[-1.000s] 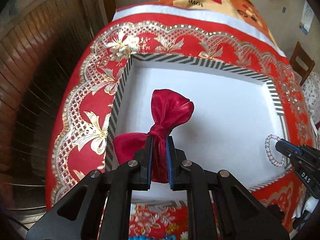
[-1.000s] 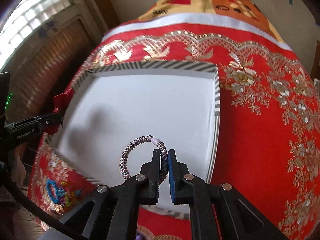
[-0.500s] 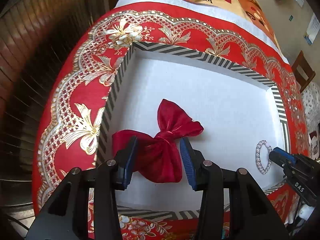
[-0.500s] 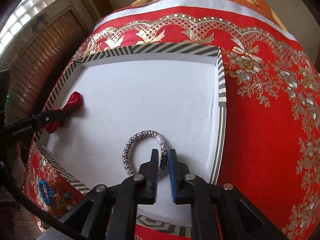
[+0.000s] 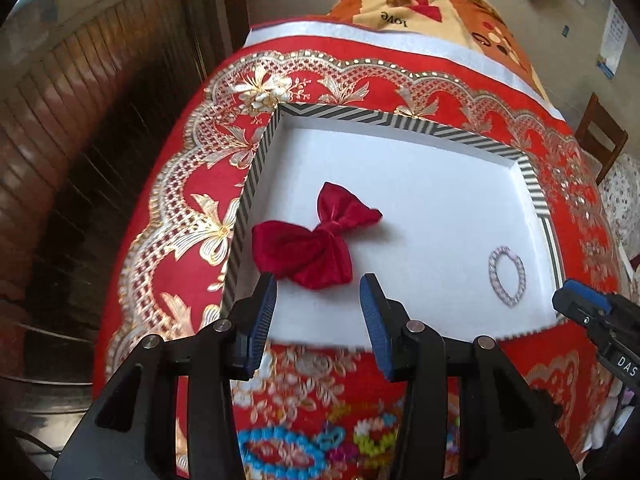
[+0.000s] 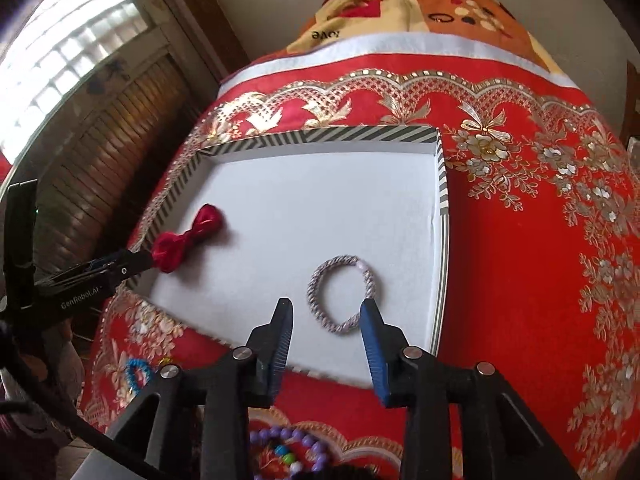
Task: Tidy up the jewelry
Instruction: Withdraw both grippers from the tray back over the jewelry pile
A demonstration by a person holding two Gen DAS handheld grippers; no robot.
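Two pieces already in the striped tray (image 5: 400, 122): red velvet bow (image 5: 316, 246) near its left wall, braided silver-lilac bracelet (image 6: 342, 294) front right. Left gripper (image 5: 318, 312) and right gripper (image 6: 326, 336) both spread, holding nothing. Blue beads (image 5: 276, 450) and purple beads (image 6: 288, 446) on the surface remain, I'd judge.

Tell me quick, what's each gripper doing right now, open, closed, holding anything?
Left gripper: open, empty, just short of the red bow.
Right gripper: open, empty, just short of the braided bracelet.
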